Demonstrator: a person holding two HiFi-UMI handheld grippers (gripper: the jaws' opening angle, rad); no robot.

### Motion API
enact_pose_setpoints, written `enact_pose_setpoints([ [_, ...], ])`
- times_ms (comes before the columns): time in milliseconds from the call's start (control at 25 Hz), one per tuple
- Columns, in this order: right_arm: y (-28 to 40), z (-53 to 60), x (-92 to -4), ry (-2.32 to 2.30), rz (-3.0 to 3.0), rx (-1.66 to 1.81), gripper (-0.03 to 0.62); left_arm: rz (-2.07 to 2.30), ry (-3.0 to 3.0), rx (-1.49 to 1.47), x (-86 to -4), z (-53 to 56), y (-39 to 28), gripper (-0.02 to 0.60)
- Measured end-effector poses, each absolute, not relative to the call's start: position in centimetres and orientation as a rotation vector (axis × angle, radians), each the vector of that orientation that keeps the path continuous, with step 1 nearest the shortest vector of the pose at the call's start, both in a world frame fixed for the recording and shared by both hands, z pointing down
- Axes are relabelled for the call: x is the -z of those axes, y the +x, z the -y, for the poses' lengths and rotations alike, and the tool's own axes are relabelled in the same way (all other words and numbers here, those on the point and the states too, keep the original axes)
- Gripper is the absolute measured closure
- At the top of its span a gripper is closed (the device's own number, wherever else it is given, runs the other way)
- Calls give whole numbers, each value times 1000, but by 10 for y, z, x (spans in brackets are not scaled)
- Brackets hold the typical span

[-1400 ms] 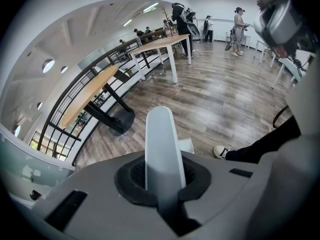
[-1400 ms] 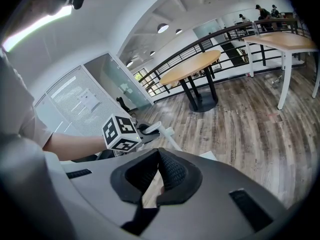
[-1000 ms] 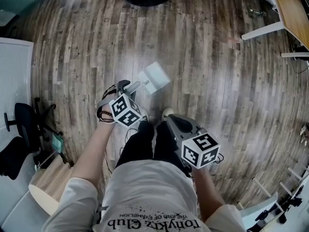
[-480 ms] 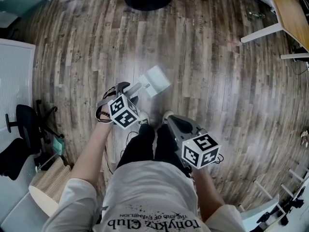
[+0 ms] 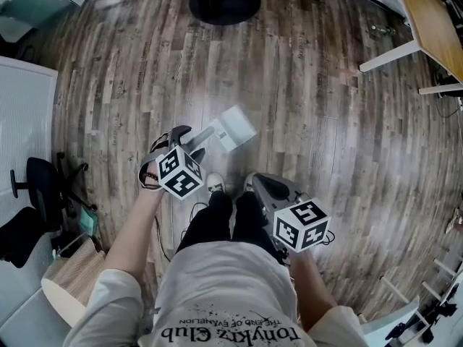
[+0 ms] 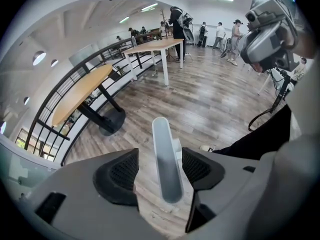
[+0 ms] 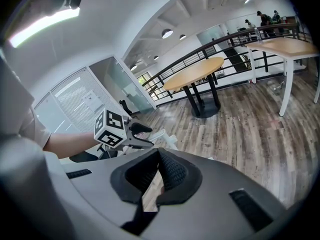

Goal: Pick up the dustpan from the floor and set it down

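Just opened left tool (image 5: pixel 189 142) wide, handle (image 6: pixel 165 159) of dustpan (image 5: pixel 233 127) loose between jaws, dustpan down on wood floor (image 5: pixel 325 121). Holding right tool (image 7: pixel 159 159) closed, empty.

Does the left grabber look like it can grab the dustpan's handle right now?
Probably yes. The left gripper has just been opening its jaws, and the dustpan's handle stands right between them, not clamped. Nothing else is in the way, so closing the jaws should catch it.
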State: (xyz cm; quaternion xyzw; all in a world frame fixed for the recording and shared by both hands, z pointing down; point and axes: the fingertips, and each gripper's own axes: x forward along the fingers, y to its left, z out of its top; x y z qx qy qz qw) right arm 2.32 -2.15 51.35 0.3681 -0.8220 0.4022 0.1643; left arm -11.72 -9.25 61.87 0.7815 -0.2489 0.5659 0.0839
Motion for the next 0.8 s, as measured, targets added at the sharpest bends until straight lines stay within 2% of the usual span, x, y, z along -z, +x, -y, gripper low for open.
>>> enact_pose_setpoints([
  [480, 27, 11, -491, 1036, 2382, -1064, 572, 868, 2406, -1494, -555, 78, -106, 320],
  [560, 28, 9, -486, 1035, 2387, -1048, 571, 879, 2408, -1463, -545, 70, -106, 345],
  [800, 24, 1, -472, 1012, 2413, -1004, 572, 951, 2437, -1361, -514, 49, -103, 510],
])
